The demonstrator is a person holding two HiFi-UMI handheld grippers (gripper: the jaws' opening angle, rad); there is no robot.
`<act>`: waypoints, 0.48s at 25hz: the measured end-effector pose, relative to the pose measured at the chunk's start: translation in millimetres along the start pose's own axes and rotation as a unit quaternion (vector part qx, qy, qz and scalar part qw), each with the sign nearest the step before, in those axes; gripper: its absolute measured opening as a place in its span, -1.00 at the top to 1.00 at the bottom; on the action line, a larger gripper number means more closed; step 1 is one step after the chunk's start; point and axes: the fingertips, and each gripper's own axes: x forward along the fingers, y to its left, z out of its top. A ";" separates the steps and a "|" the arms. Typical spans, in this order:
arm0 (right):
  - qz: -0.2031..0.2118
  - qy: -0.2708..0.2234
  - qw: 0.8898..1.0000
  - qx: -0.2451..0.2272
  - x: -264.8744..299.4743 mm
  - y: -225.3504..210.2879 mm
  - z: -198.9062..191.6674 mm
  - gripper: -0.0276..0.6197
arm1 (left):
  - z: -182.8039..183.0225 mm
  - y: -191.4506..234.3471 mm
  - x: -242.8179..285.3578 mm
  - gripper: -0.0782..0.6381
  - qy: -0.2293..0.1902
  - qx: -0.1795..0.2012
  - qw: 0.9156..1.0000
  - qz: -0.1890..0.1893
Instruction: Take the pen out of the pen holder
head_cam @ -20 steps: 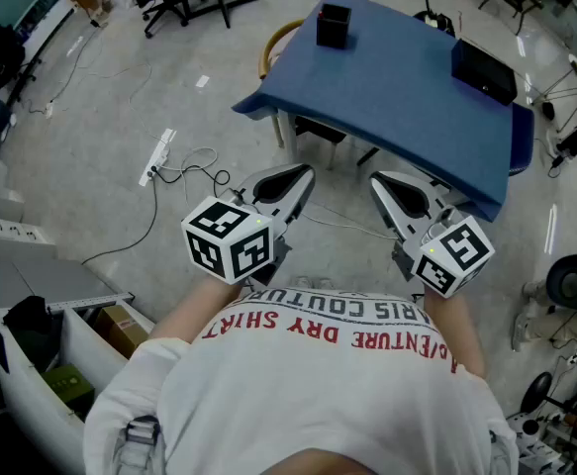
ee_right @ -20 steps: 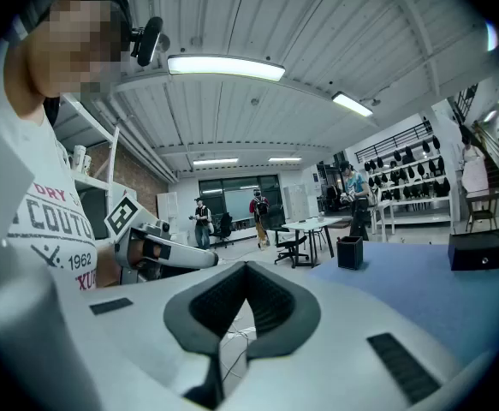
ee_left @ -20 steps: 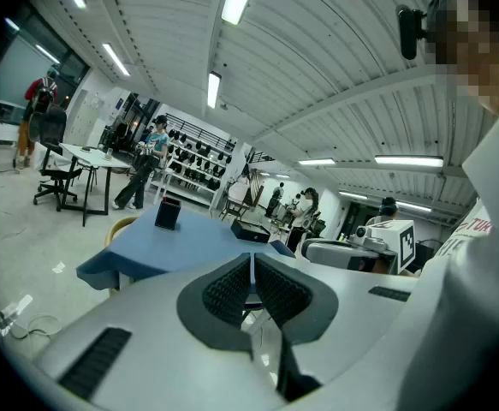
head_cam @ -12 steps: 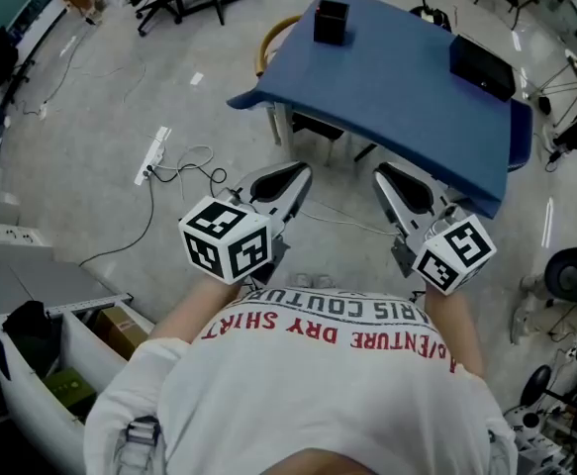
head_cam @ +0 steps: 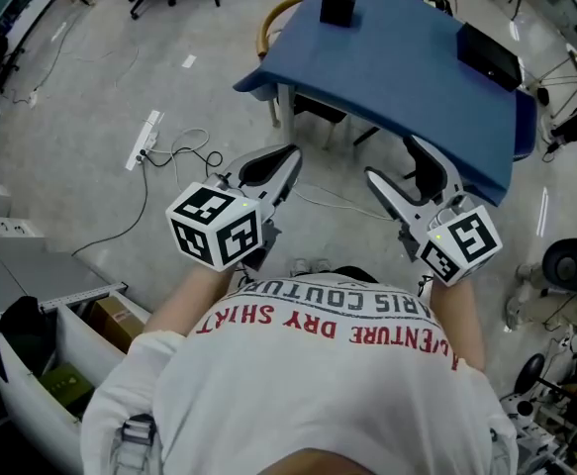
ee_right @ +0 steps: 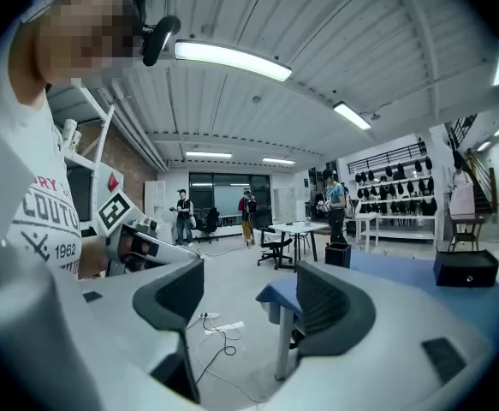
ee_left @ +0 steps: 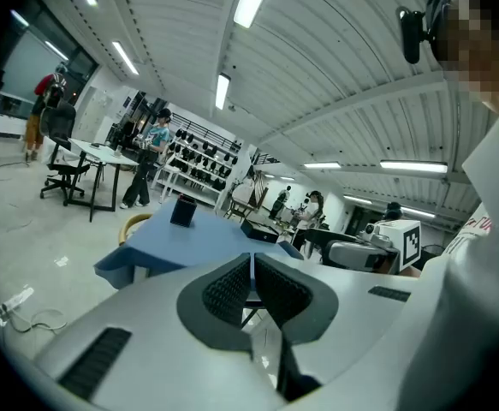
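A black pen holder [head_cam: 338, 1] stands at the far corner of a blue table [head_cam: 407, 77]; from here I cannot make out a pen in it. It also shows in the left gripper view as the pen holder [ee_left: 182, 211], and in the right gripper view as the pen holder [ee_right: 337, 255]. Both grippers hang in the air in front of the person, well short of the table. My left gripper [head_cam: 290, 154] [ee_left: 252, 264] is shut with nothing in it. The right gripper [head_cam: 395, 161] [ee_right: 249, 285] stands wide open and empty.
A flat black box [head_cam: 487, 55] lies on the table's right side. A wooden chair [head_cam: 271, 30] is tucked at the table's left. A power strip with cables [head_cam: 147, 146] lies on the floor at left. Boxes [head_cam: 110, 325] sit lower left. People stand far off.
The right gripper's jaws have spread from together to wide open. Both grippers have lifted slightly and the table sits a little nearer in view.
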 end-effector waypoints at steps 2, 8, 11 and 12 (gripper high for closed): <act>-0.003 0.004 1.000 -0.007 2.8 1.3 -2.2 -0.09 | 0.0 9.7 -4.0 0.67 -0.004 -0.005 1.000 0.007; -0.004 0.000 1.000 -0.014 13.4 4.4 -1.2 -0.11 | 2.1 16.7 -8.4 0.67 -0.011 -0.002 1.000 0.008; 0.001 -0.009 1.000 -0.011 20.0 3.0 1.3 -0.11 | 3.9 20.9 -7.2 0.67 -0.011 0.000 1.000 0.011; 0.005 -0.012 1.000 -0.007 23.5 0.9 2.0 -0.11 | 5.9 22.6 -5.8 0.67 -0.012 0.001 1.000 0.012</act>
